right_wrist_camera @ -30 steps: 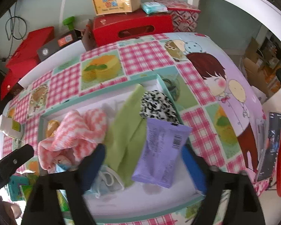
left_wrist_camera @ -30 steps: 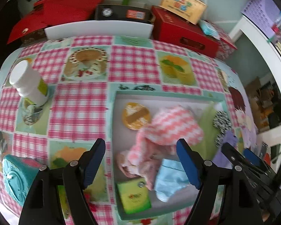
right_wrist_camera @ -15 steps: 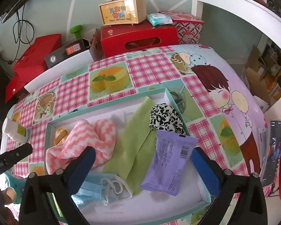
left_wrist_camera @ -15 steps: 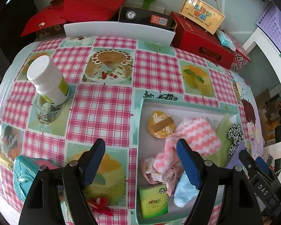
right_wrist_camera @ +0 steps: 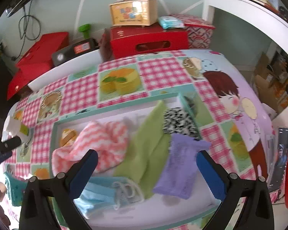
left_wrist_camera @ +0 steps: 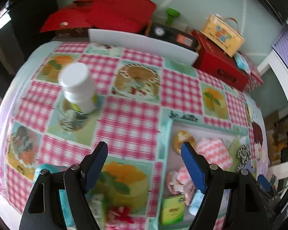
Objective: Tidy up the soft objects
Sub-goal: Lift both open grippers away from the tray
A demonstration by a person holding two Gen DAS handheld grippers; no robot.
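1. The left gripper has slid leftward across the checked tablecloth since a second ago. Then its fingers framed the pink chevron towel inside the tray; now they hang over bare cloth and a printed cake, with the tray off to the right.
2. Its jaws are spread wide with nothing between them, just as in both earlier frames.
3. The white bottle, which sat near the left edge before, now stands nearer the middle of the left wrist view, upright on the cloth.
4. A teal object near the bottom left is now largely hidden behind the left finger; the blur makes it hard to say what it is.
5. The right gripper hovers over the tray much as before, fingers released and holding nothing. The view has shifted only slightly.
6. The soft things lie in the tray as they did: the pink chevron towel at left, a green cloth in the middle, a black-and-white scrunchie against the far right wall, a purple packet just in front of it, and a blue face mask at the near edge.
7. A small green box sits in the tray's near left corner.
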